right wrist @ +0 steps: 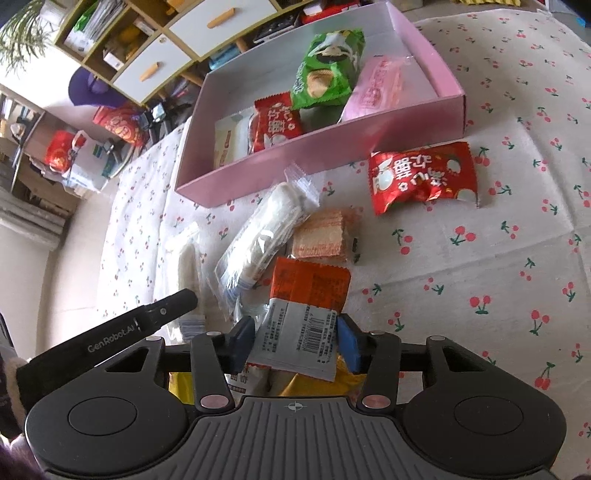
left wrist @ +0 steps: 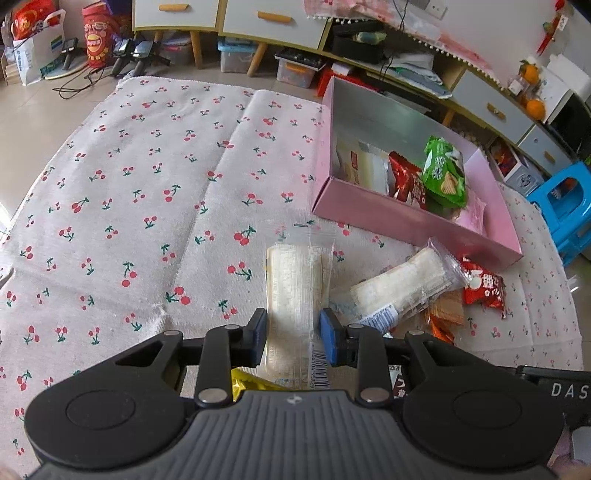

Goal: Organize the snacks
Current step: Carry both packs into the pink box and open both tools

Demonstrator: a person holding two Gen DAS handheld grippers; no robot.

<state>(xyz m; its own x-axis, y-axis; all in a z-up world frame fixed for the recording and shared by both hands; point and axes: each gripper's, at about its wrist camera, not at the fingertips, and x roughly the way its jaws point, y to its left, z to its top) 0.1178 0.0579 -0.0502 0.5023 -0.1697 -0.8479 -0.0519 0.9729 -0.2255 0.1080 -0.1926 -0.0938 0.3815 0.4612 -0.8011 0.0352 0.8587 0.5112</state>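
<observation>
A pink box (left wrist: pixel 406 221) (right wrist: pixel 332 155) on the cherry-print cloth holds a green chip bag (left wrist: pixel 443 173) (right wrist: pixel 325 74), a red packet (left wrist: pixel 406 181) (right wrist: pixel 275 122), a pale packet and a pink packet. My left gripper (left wrist: pixel 293 341) has its blue pads on either side of a clear-wrapped white cracker pack (left wrist: pixel 297 291); I cannot tell if they press it. My right gripper (right wrist: pixel 295 343) straddles an orange-and-white packet (right wrist: pixel 306 310) the same way. Loose between them lie a clear wafer roll (left wrist: pixel 402 291) (right wrist: pixel 262 236), an orange wafer pack (right wrist: pixel 325 236) and a red packet (left wrist: pixel 484 286) (right wrist: pixel 424 177).
The cherry-print cloth (left wrist: pixel 129 206) covers the floor to the left of the box. Cabinets with drawers (left wrist: pixel 221 18), storage bins and a blue stool (left wrist: pixel 565 206) stand beyond the cloth. Yellow packets (right wrist: pixel 347 373) lie under my right gripper. The left gripper's body (right wrist: pixel 110 336) shows in the right wrist view.
</observation>
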